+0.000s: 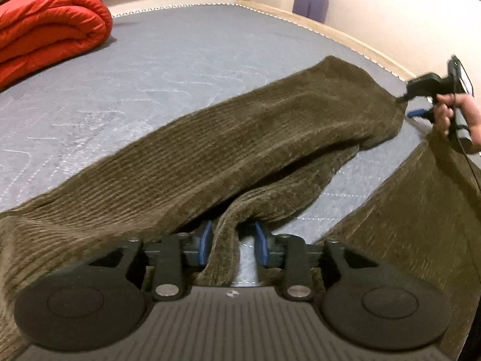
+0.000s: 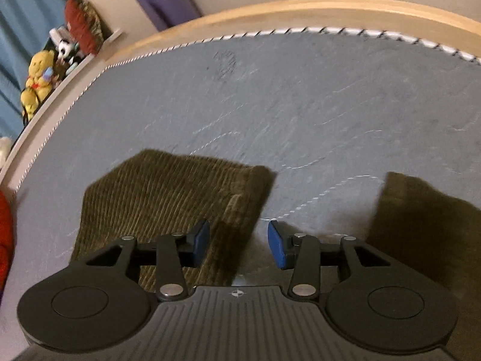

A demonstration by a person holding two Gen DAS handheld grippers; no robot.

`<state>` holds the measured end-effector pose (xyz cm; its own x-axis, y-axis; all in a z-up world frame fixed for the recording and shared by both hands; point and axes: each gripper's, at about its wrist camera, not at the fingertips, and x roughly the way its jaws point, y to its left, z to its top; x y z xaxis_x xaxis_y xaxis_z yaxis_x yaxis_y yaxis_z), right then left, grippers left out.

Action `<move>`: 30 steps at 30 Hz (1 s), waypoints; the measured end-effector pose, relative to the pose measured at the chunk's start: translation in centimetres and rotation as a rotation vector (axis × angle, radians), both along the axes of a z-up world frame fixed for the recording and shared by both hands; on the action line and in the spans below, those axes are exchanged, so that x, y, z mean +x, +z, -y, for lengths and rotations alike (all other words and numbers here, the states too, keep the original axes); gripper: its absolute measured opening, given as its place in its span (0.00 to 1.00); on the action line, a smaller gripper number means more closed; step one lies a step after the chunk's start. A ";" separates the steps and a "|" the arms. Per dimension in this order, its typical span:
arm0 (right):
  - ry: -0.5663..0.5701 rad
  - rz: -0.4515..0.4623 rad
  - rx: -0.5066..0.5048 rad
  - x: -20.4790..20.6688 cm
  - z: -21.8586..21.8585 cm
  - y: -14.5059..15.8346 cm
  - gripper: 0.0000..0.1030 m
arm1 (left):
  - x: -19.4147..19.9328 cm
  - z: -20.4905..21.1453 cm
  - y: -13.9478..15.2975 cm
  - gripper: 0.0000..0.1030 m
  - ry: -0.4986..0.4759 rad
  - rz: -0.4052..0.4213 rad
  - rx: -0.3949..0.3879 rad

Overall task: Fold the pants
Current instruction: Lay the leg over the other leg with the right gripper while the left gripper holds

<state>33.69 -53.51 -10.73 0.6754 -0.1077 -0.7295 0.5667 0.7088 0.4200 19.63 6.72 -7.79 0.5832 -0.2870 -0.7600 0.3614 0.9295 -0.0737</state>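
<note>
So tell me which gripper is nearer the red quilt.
Left. The left gripper sits at the near part of the brown pants, on the side of the bed where the red quilt lies; the right gripper is at the far leg end, opposite side.

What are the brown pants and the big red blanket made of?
The pants look like corduroy or a ribbed knit: soft, matte, with thin raised lines running across the cloth. The red blanket looks like puffy padded fabric with a slight sheen, perhaps nylon; it folds in fat rounded rolls.
</note>
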 end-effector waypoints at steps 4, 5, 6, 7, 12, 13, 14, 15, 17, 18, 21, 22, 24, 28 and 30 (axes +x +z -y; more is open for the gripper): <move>0.033 0.017 -0.055 2.0 -1.0 -0.1 0.12 | 0.2 0.4 -1.0 0.10 0.003 0.015 0.057; 0.036 0.012 -0.073 2.5 -1.1 0.0 0.08 | 0.3 0.1 -0.9 0.10 0.018 0.019 0.047; 0.044 0.020 -0.071 3.1 -1.2 0.4 0.07 | 0.4 -0.5 -0.6 0.09 0.035 0.023 0.006; 0.046 0.039 -0.072 3.4 -1.3 1.3 0.06 | 0.4 -1.1 -0.1 0.09 0.055 0.032 -0.032; 0.041 0.347 -0.134 2.0 -2.0 10.3 0.06 | 0.1 -2.6 2.0 0.09 0.003 0.013 -0.122; 0.031 0.330 -0.153 1.4 -2.0 10.6 0.06 | 0.1 -2.6 2.0 0.09 -0.042 -0.017 -0.116; 0.008 0.265 -0.170 1.1 -1.7 9.9 0.06 | 0.0 -2.5 1.8 0.09 -0.072 -0.040 -0.103; -0.028 0.187 -0.176 0.7 -1.2 8.8 0.06 | -0.1 -2.4 1.4 0.10 -0.102 -0.073 -0.093; -0.094 0.018 -0.154 -0.5 0.0 5.3 0.06 | -0.6 -1.6 0.6 0.10 -0.151 -0.112 -0.037; -0.105 -0.049 -0.139 -1.0 0.3 3.6 0.06 | -0.7 -1.4 0.3 0.10 -0.157 -0.118 -0.015; -0.114 -0.098 -0.104 -3.1 0.7 1.0 0.09 | -1.0 -1.7 0.7 0.12 -0.163 -0.121 -0.032; -0.114 -0.086 -0.114 -3.7 0.5 1.0 0.10 | -1.1 -2.0 1.1 0.14 -0.153 -0.117 -0.043; -0.120 -0.094 -0.152 -4.3 -0.1 1.9 0.15 | -1.6 -2.4 2.0 0.20 -0.165 -0.088 -0.058; -0.156 -0.045 -0.170 -7.3 0.0 5.7 0.27 | -3.7 -2.9 4.5 0.40 -0.167 -0.016 -0.096; -0.107 0.047 -0.194 -9.1 -1.0 8.4 0.30 | -4.5 -3.2 5.8 0.40 -0.145 0.019 -0.104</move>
<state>24.56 -52.50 -2.35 0.6852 -0.3155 -0.6565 0.6262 0.7156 0.3096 15.11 9.95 -1.97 0.5441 -0.4461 -0.7106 0.4938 0.8550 -0.1586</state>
